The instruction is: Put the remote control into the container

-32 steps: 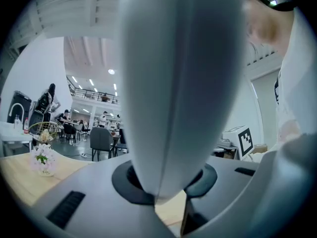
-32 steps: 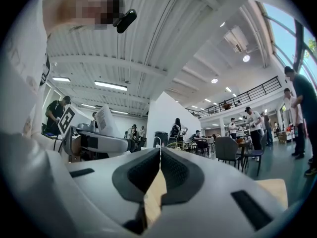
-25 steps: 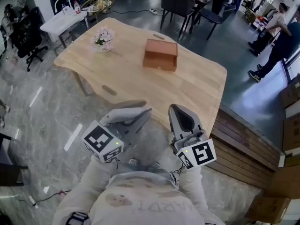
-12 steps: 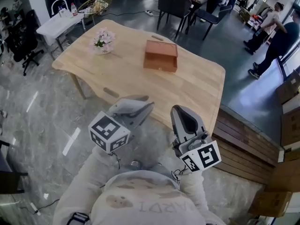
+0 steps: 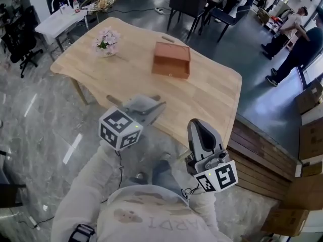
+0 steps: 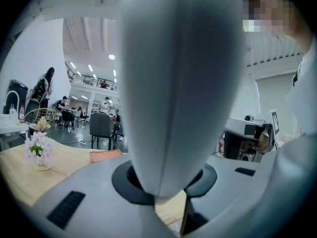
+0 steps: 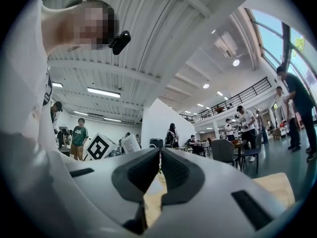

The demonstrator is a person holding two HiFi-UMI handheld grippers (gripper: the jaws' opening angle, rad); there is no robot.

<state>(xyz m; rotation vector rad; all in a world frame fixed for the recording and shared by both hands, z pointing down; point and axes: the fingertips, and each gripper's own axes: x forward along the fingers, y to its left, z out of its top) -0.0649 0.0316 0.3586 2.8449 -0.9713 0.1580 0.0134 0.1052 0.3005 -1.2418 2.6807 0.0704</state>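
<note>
One wooden table bears the container; left gripper pinches the remote control, right gripper closed.

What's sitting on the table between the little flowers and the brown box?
Nothing. In the head view, the stretch of table between the flowers and the brown box is bare wood.

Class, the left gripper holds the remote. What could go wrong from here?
1. The left gripper grips the remote near one end only; it might slip or tilt.
2. The box looks closed on top, so the shut right gripper may have to open it first.
</note>
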